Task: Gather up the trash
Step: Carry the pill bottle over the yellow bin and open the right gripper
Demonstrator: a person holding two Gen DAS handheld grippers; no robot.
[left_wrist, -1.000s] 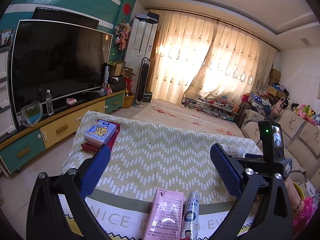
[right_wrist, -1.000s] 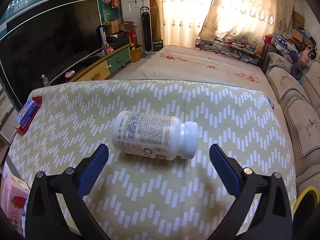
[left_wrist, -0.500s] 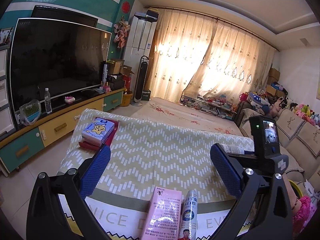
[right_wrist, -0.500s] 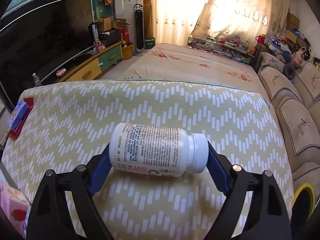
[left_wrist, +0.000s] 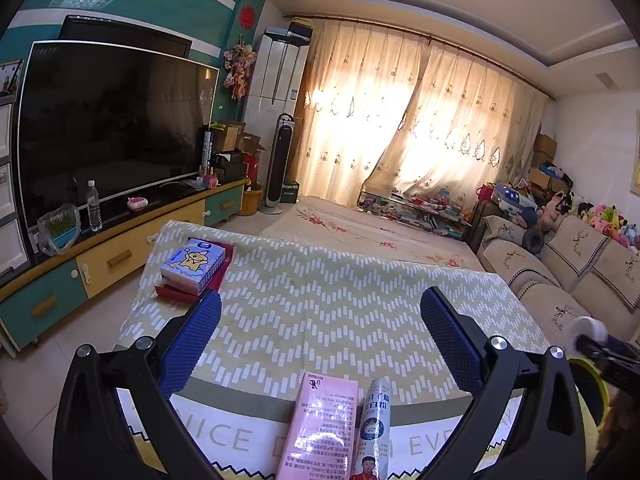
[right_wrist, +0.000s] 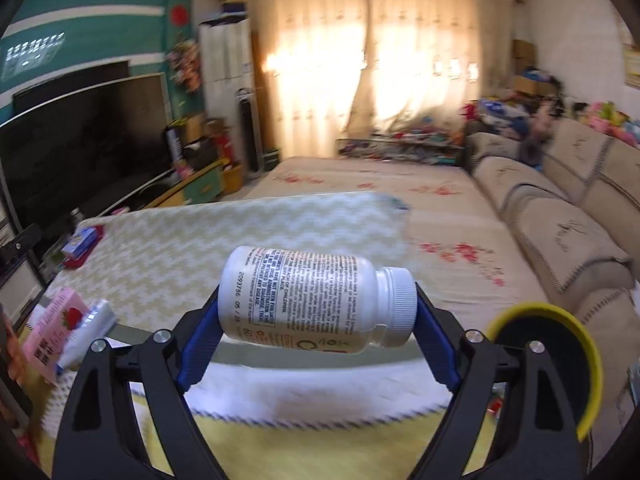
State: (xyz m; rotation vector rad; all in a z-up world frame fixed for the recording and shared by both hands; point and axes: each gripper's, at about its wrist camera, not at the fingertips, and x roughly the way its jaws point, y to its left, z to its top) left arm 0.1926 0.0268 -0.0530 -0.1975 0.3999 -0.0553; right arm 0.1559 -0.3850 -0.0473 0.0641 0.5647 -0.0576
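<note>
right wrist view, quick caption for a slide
Right tool grips a white pill bottle sideways above the table, beside a yellow-rimmed bin.

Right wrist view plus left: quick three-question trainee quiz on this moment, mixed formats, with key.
1. True or false: the right gripper holds the white bottle end to end, base on one pad, cap on the other.
2. Which lies beside the pink carton on the table? A) tube B) spoon C) cup
3. Fill in: the left gripper is ___ and holds nothing.

Key: 1 true; 2 A, the tube; 3 open. The yellow-rimmed bin sits just right of the bottle.
</note>
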